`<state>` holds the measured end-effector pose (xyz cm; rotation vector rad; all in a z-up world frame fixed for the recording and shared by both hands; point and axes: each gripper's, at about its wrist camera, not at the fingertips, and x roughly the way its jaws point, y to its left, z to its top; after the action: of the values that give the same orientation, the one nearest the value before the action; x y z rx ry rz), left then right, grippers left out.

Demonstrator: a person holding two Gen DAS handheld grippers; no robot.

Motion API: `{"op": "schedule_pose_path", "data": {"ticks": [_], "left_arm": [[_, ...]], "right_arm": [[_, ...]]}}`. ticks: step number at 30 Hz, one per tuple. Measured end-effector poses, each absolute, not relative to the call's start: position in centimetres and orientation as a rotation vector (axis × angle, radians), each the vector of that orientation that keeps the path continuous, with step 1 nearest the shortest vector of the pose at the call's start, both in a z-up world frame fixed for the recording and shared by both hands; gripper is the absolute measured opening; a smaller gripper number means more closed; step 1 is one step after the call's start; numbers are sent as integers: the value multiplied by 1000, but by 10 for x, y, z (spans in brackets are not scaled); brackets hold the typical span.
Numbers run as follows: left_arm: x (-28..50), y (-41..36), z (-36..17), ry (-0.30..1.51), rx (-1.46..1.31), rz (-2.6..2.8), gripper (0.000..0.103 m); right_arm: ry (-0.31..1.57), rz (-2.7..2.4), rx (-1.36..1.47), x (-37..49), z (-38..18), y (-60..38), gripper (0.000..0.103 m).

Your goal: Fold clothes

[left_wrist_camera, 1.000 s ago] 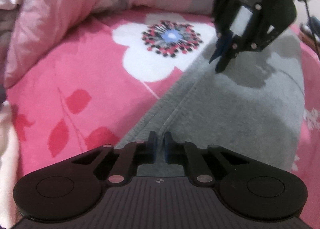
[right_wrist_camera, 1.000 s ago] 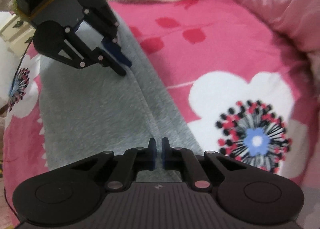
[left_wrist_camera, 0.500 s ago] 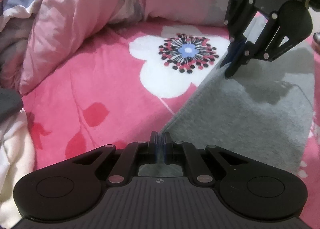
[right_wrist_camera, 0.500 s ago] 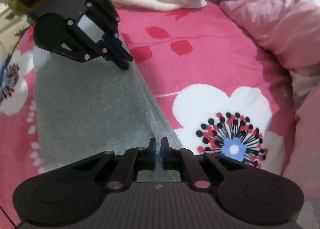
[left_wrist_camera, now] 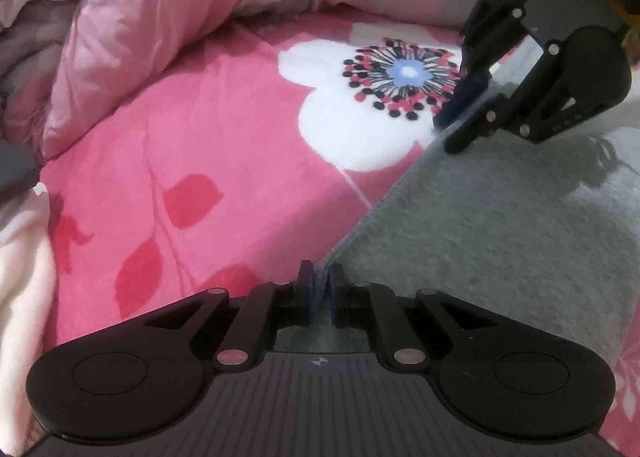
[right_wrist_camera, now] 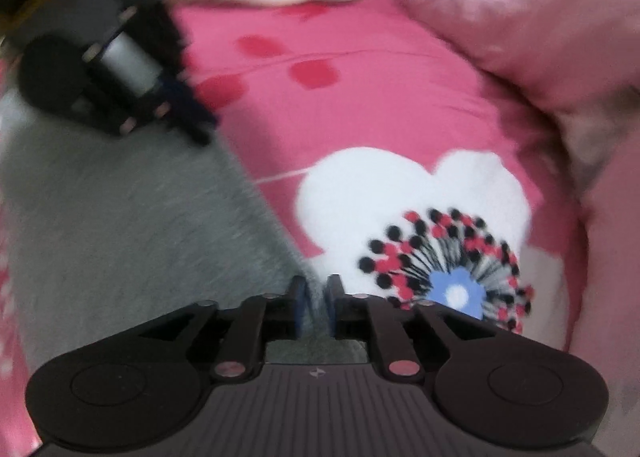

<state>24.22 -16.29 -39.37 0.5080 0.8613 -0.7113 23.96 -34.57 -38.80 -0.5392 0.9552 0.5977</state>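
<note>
**Pink floral bedspread, grey garment gripped along its edge**

Pink bedding printed with red leaves covers the bed [left_wrist_camera: 192, 161], and a grey fleece garment [left_wrist_camera: 500, 225] lies flat on it, its straight hemmed edge running diagonally from the near foreground toward the far right. Nearest the left wrist camera, the left gripper [left_wrist_camera: 319, 293] has its blue pads almost together, pinching the garment's edge between them. Farther along the same edge, the right gripper [left_wrist_camera: 466, 119] sits at the fabric's far corner; its jaws have just been opening and now stand slightly apart, with the grey edge lying in the gap, as the blurred right wrist view shows. Just beyond it, a large white flower [left_wrist_camera: 384, 97] with a blue centre is printed on the bedspread. Behind that, a rumpled pale pink duvet [left_wrist_camera: 152, 25] is heaped along the far side.
</note>
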Motion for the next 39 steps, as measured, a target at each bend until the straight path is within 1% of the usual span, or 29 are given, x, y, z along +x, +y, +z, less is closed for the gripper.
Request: {"op": "schedule_pose_path", "data": {"ticks": [1,5,7,9,15,18,21,25,26,27,28,30,34,39], "left_arm": [[242,-162,-393,863,499,-703,8],[243,-163,-392,884,479,-673,11],[244,-164,-391,892,476,-657,16],[245,-164,-391,898,475,-645,18],[245,-166,-390,898,487,-626,20],[243,-168,-391,891,509,-622,20],[242,-171,-391,885,534,-620,20],[240,-174,-390,879,559,-615,20],[240,-175,-390,876,563,-611,20],[239,-176,-391,874,567,-608,20],[238,-176,-391,867,576,-605,21],[235,-178,-391,853,594,-599,21],[234,-179,-391,847,594,-584,21],[233,-182,-393,836,614,-574,21]], "right_arm": [[937,540,-500,237,-384,-350,44],[824,317,-232,214,-345,-388,48],[833,220,-127,197,-332,-419,48],[847,116,-46,180,-322,-452,49],[967,-79,-175,150,-337,-543,48],[961,84,-446,149,-347,-534,47],[953,229,-634,154,-361,-522,47],[991,354,-729,167,-376,-514,46],[1009,363,-743,170,-382,-512,40],[1029,370,-743,173,-385,-512,29],[1039,368,-733,175,-387,-513,4],[1019,335,-716,174,-381,-515,2],[956,246,-679,169,-367,-521,1],[937,208,-731,176,-389,-516,1]]}}
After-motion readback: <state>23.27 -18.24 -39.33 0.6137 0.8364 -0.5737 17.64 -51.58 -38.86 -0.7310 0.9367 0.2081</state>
